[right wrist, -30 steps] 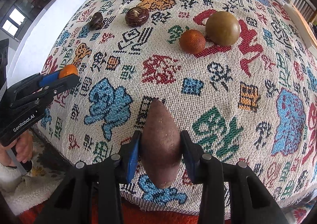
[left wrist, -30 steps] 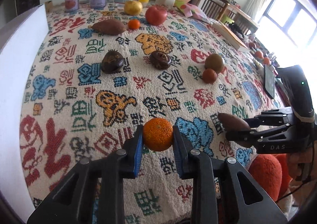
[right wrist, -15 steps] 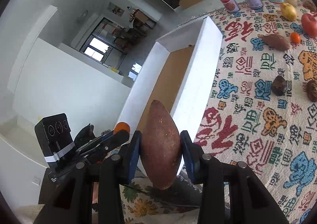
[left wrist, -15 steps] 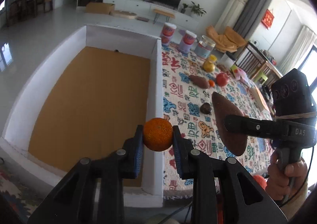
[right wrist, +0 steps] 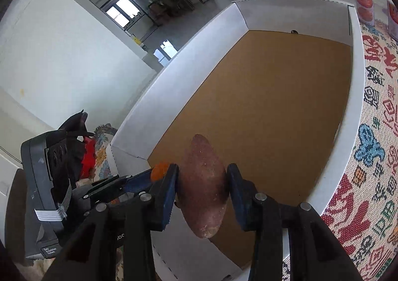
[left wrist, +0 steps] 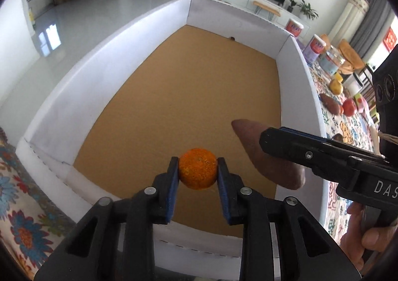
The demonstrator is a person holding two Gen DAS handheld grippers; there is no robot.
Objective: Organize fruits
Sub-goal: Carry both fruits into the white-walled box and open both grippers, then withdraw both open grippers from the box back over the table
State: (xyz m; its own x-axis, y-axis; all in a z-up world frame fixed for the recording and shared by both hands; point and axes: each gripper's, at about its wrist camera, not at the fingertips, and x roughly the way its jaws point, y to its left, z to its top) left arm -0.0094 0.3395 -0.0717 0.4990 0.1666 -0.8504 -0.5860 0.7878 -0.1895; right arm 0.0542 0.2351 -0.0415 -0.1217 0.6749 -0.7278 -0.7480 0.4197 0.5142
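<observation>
My left gripper (left wrist: 198, 172) is shut on a small orange (left wrist: 198, 171) and holds it above the near end of a large white-walled box (left wrist: 99, 62) with a bare brown floor. My right gripper (right wrist: 202, 181) is shut on a long brown sweet potato (right wrist: 202, 186) and holds it over the same near end of the box (right wrist: 355, 96). In the left wrist view the sweet potato (left wrist: 263, 146) sits just right of the orange. In the right wrist view the orange (right wrist: 160, 169) shows at the left between the left gripper's fingers.
The patterned tablecloth (right wrist: 378, 156) lies right of the box. On it at the far right lie another sweet potato (left wrist: 329, 105), a red apple (left wrist: 349, 106), a yellow fruit (left wrist: 335, 86) and cans (left wrist: 316, 49). A floral cloth (left wrist: 17, 194) lies left of the box.
Both grippers have swung left from over the tablecloth to over the near end of the box, each still holding its fruit. The sweet potato now hangs close beside the orange.
</observation>
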